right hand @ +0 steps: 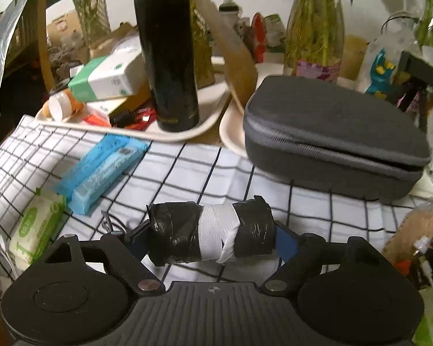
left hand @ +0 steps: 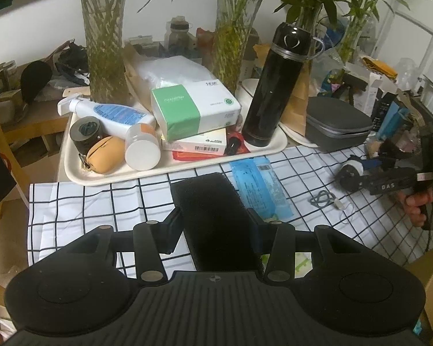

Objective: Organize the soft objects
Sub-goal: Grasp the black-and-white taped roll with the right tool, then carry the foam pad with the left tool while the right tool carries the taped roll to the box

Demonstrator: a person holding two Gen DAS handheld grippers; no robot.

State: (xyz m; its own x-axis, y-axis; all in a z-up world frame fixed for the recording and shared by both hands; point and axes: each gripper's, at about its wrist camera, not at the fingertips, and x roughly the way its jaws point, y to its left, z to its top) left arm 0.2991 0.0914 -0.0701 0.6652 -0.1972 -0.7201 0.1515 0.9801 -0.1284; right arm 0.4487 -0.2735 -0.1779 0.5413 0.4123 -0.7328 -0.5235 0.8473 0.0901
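Observation:
In the left wrist view my left gripper is shut on a black foam block. The block stands out forward between the two fingers, above the checked cloth. In the right wrist view a black roll bound with white tape lies crosswise between the fingers of my right gripper. Both pads touch the roll's ends, just over the cloth. A blue packet and a green-and-white tissue pack lie on the cloth to the left of the roll.
A cream tray behind the cloth holds a spray bottle, boxes, jars and a tall black flask. A grey zip case sits at the back right. Glass vases with plants stand behind. A hand holds the right gripper at the far right.

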